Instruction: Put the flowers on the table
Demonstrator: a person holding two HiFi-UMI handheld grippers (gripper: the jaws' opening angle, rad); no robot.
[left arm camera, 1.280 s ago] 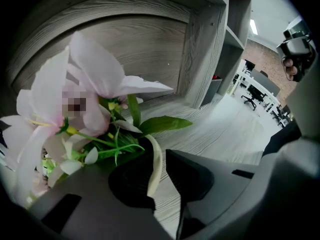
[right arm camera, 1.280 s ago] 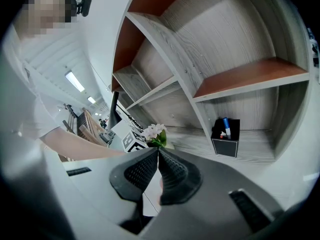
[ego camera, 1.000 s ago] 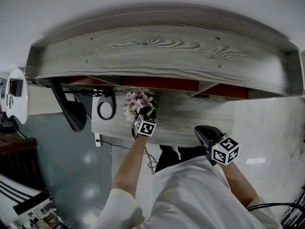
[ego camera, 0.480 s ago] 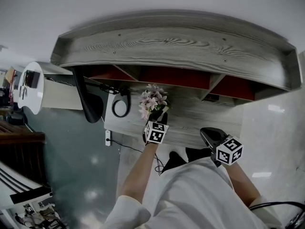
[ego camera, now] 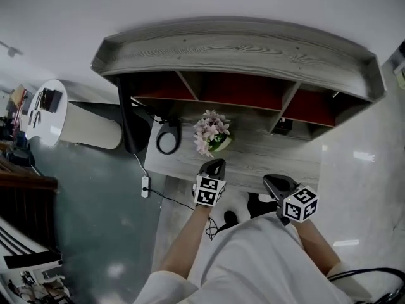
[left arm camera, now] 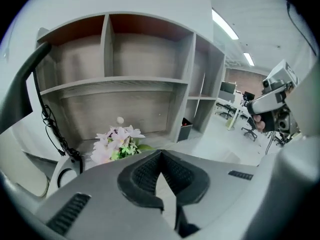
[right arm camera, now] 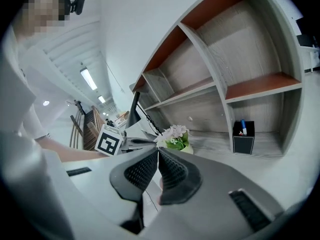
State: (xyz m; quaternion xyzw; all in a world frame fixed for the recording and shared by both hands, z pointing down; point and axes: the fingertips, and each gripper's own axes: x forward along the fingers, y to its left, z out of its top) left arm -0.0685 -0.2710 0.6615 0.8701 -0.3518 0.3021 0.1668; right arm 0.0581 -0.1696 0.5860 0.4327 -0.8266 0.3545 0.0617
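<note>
On the table (ego camera: pixel 266 156), beneath the shelf unit (ego camera: pixel 240 49), the flowers (ego camera: pixel 212 133) stand upright and untouched (job looks done), so left gripper (ego camera: pixel 215 166) and right gripper (ego camera: pixel 271 182) hover at the near edge, tongs pressed together, empty.

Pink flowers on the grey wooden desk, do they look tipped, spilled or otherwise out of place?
Nothing stands out. The pink flowers stand upright in their pale green pot on the grey wooden desk, with nothing spilled around them.
</note>
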